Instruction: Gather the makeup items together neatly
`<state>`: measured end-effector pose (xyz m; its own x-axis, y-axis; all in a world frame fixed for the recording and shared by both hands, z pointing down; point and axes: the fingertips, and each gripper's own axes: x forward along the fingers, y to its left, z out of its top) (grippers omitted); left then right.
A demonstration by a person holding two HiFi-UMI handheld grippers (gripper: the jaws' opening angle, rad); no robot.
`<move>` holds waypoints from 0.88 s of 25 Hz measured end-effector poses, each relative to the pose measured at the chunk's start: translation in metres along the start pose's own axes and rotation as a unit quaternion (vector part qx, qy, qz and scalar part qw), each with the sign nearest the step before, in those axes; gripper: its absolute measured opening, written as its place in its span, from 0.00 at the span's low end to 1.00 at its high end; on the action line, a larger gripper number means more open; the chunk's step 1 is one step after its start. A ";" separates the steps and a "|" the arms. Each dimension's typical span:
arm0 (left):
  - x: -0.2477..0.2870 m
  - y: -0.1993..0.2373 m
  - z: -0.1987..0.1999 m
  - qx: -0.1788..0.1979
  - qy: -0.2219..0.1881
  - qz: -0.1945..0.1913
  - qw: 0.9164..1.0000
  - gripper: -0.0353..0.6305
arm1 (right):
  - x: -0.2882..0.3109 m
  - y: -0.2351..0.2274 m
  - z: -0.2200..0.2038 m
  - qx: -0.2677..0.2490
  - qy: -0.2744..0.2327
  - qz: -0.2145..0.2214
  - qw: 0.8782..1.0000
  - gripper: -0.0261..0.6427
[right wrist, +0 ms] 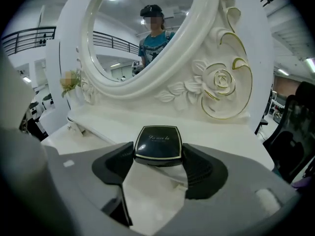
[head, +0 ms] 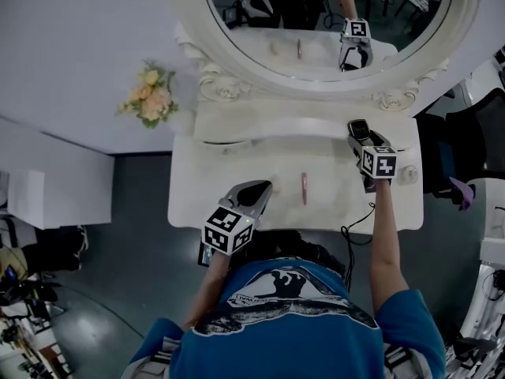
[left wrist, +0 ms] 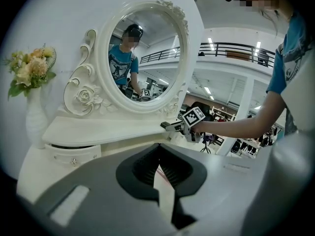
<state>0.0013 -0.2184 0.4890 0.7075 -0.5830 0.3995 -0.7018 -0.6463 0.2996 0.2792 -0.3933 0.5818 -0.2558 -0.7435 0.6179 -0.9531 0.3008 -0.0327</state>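
My right gripper [right wrist: 158, 152] stands with jaws apart, flanking a square black, gold-rimmed compact [right wrist: 158, 142] below the mirror [right wrist: 123, 28]. My left gripper [left wrist: 158, 154] is closed and empty.

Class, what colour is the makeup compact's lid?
Glossy black compact, thin gold trim; clearest in right gripper view.

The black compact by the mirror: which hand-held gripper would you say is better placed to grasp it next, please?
Right. The right hand-held gripper has the black compact between its open jaws; the left hand-held gripper is across the table at its front edge, jaws shut.
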 end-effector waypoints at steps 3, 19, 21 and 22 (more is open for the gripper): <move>0.001 -0.002 -0.001 0.001 0.003 -0.004 1.000 0.07 | -0.004 0.002 0.000 0.001 -0.001 -0.001 1.000 0.49; 0.008 -0.017 -0.011 0.016 0.021 -0.038 0.999 0.07 | -0.051 0.078 -0.044 0.076 -0.030 0.050 0.995 0.49; 0.008 -0.019 -0.012 0.017 0.023 -0.042 0.999 0.07 | -0.054 0.088 -0.058 0.085 -0.021 0.054 0.995 0.49; 0.008 -0.019 -0.012 0.018 0.023 -0.044 0.999 0.07 | -0.055 0.093 -0.065 0.089 -0.015 0.055 0.994 0.49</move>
<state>0.0197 -0.2048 0.4970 0.7613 -0.4997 0.4131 -0.6327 -0.7118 0.3050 0.2151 -0.2853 0.5963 -0.3624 -0.7301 0.5794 -0.9319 0.2724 -0.2396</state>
